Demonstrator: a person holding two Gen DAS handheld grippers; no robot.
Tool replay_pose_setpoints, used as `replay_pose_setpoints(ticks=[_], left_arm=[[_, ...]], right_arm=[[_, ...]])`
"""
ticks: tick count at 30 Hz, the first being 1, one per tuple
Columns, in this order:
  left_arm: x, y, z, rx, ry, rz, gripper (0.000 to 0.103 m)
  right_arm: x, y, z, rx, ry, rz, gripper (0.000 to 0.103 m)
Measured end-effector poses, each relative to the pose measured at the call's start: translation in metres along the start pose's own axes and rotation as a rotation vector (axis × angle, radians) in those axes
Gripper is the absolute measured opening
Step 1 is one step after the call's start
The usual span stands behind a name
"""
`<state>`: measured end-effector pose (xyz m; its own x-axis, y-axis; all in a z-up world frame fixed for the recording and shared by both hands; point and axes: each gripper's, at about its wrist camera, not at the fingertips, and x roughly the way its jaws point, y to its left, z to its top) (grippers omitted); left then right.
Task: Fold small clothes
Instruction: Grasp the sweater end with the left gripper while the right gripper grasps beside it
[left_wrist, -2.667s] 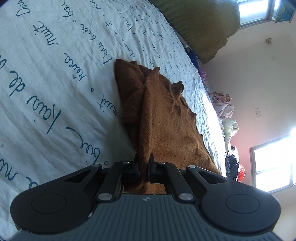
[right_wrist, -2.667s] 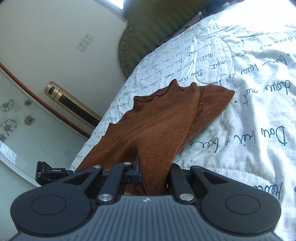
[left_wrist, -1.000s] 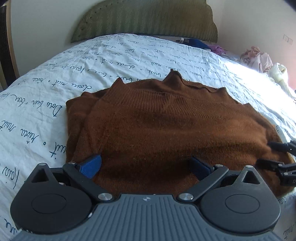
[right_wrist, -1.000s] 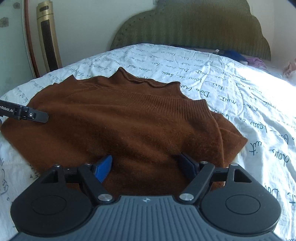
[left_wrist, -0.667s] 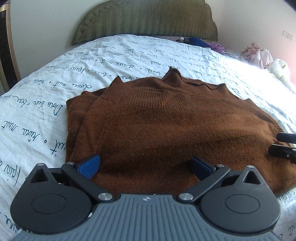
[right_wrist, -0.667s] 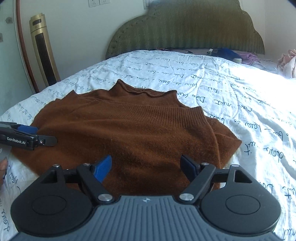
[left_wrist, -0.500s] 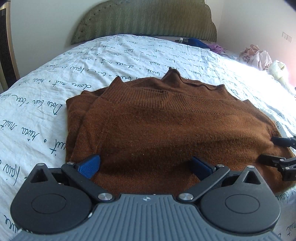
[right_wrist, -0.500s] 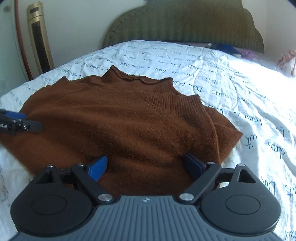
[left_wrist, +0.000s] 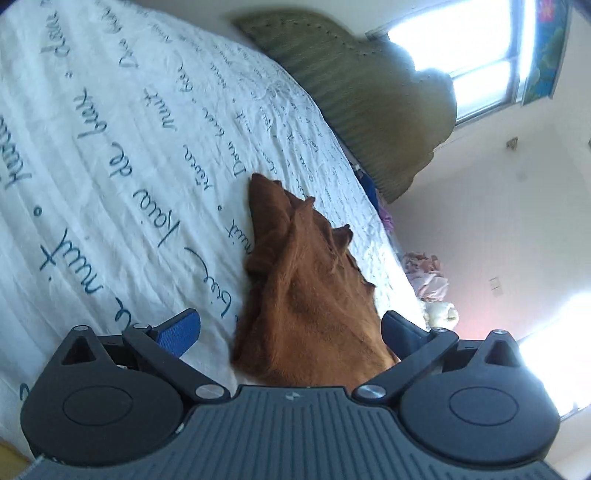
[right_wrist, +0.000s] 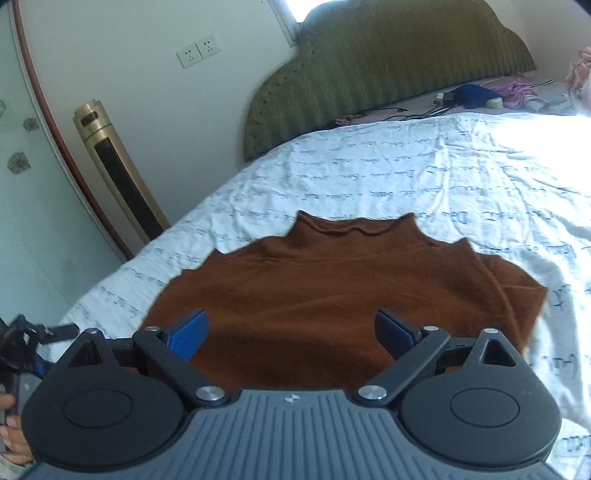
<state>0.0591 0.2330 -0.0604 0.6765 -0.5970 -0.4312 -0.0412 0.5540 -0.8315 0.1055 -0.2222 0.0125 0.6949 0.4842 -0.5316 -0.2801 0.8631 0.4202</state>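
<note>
A brown knit sweater (right_wrist: 332, 295) lies folded flat on the white bed sheet (right_wrist: 443, 184), collar toward the headboard. My right gripper (right_wrist: 291, 332) is open and empty, held over the sweater's near edge. My left gripper (left_wrist: 291, 325) is open and empty; its view is rolled sideways and shows the sweater (left_wrist: 306, 295) edge-on between the blue pads. The left gripper also shows at the far left of the right wrist view (right_wrist: 40, 332), beside the sweater's left edge.
A green padded headboard (right_wrist: 388, 74) stands at the far end of the bed. A gold tower fan (right_wrist: 114, 173) stands by the wall at left. Cables and small clothes (right_wrist: 476, 96) lie near the headboard. A clothes pile (left_wrist: 424, 273) lies beyond the bed.
My left gripper has rolled sideways and swung to the sweater's left edge. My right gripper has lifted and pulled back a little. Both stay open.
</note>
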Motion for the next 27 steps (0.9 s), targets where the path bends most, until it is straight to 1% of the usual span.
replay_pose_setpoints(ticks=[2, 4, 9, 12, 15, 17, 19, 21, 23, 25, 26, 27], left_arm=[[0.008, 0.011, 0.003, -0.083, 0.049, -0.082, 0.103], [0.019, 0.012, 0.004, -0.123, 0.075, -0.146, 0.103], [0.042, 0.009, 0.009, -0.168, 0.095, -0.178, 0.103], [0.044, 0.01, 0.013, -0.165, 0.104, -0.183, 0.103], [0.048, 0.011, 0.033, -0.132, 0.113, -0.169, 0.103], [0.063, 0.011, 0.058, -0.104, 0.15, -0.158, 0.103], [0.083, 0.015, 0.08, -0.131, 0.184, -0.143, 0.103], [0.106, 0.009, 0.099, -0.106, 0.241, -0.141, 0.103], [0.129, 0.0, 0.112, -0.082, 0.308, -0.103, 0.103], [0.15, -0.013, 0.121, -0.017, 0.362, -0.072, 0.103], [0.161, -0.019, 0.125, 0.005, 0.388, -0.044, 0.103], [0.17, -0.022, 0.127, 0.019, 0.411, -0.027, 0.103]], right_arm=[[0.016, 0.023, 0.007, -0.041, 0.023, 0.015, 0.099], [0.038, 0.052, 0.016, -0.116, 0.075, 0.003, 0.099], [0.099, 0.115, 0.04, -0.235, 0.19, -0.039, 0.099], [0.118, 0.144, 0.048, -0.312, 0.202, -0.08, 0.099], [0.114, 0.159, 0.048, -0.338, 0.196, -0.093, 0.099], [0.106, 0.162, 0.039, -0.368, 0.198, -0.096, 0.099], [0.097, 0.164, 0.024, -0.389, 0.205, -0.09, 0.099], [0.093, 0.165, 0.007, -0.393, 0.21, -0.088, 0.099], [0.093, 0.173, -0.014, -0.413, 0.21, -0.097, 0.099], [0.098, 0.187, -0.04, -0.447, 0.226, -0.083, 0.099], [0.1, 0.195, -0.05, -0.472, 0.226, -0.077, 0.099], [0.1, 0.205, -0.063, -0.507, 0.206, -0.079, 0.099]])
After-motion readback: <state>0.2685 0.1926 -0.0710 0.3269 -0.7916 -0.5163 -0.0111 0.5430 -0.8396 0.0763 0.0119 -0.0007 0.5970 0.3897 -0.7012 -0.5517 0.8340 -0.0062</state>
